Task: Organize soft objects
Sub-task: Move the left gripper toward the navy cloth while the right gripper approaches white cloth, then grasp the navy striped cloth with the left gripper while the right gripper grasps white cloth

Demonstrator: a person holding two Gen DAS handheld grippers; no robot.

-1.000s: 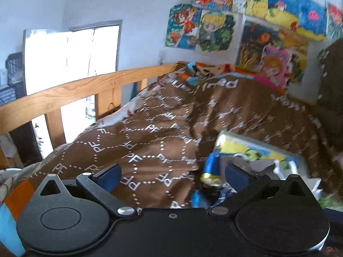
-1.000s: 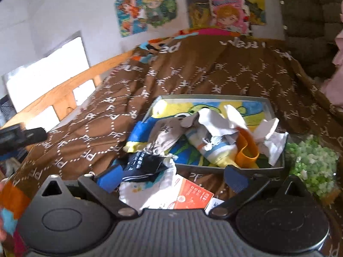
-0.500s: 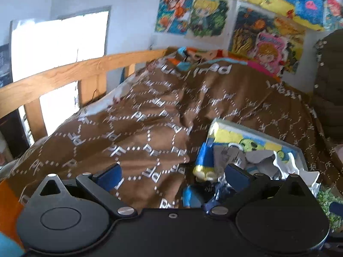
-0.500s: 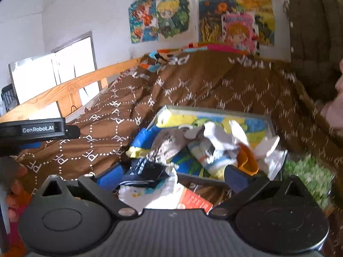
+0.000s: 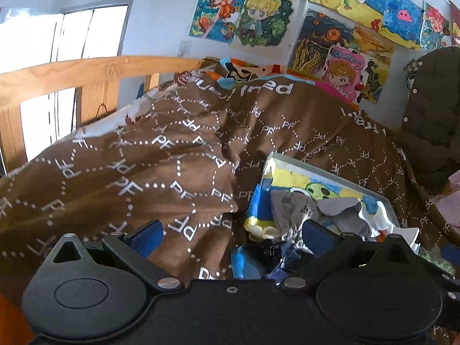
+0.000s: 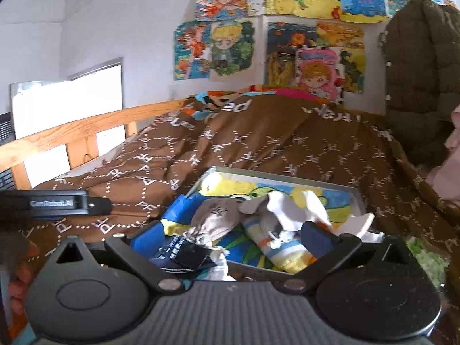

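Observation:
A shallow grey tray [image 6: 290,176] with a cartoon-print lining lies on the brown bed cover and holds several small socks and cloths. Among them are a beige sock [image 6: 214,220], a striped sock [image 6: 270,241] and white cloths [image 6: 296,207]. A dark folded sock [image 6: 187,256] lies at the tray's near edge. My right gripper [image 6: 227,238] is open just above the tray's near side. The tray also shows in the left wrist view [image 5: 330,172]. My left gripper [image 5: 233,234] is open and empty over the cover, left of the tray; it also shows in the right wrist view [image 6: 51,202].
A brown patterned bed cover [image 5: 172,149] fills the bed. A wooden rail [image 5: 86,72] runs along the left side, with a bright window behind. Posters hang on the far wall. A dark green padded coat [image 6: 417,86] hangs at the right. A green fluffy thing [image 6: 425,261] lies right of the tray.
Both grippers have tilted up and drawn nearer the tray. The left gripper has moved further into the right wrist view. Both stay open.

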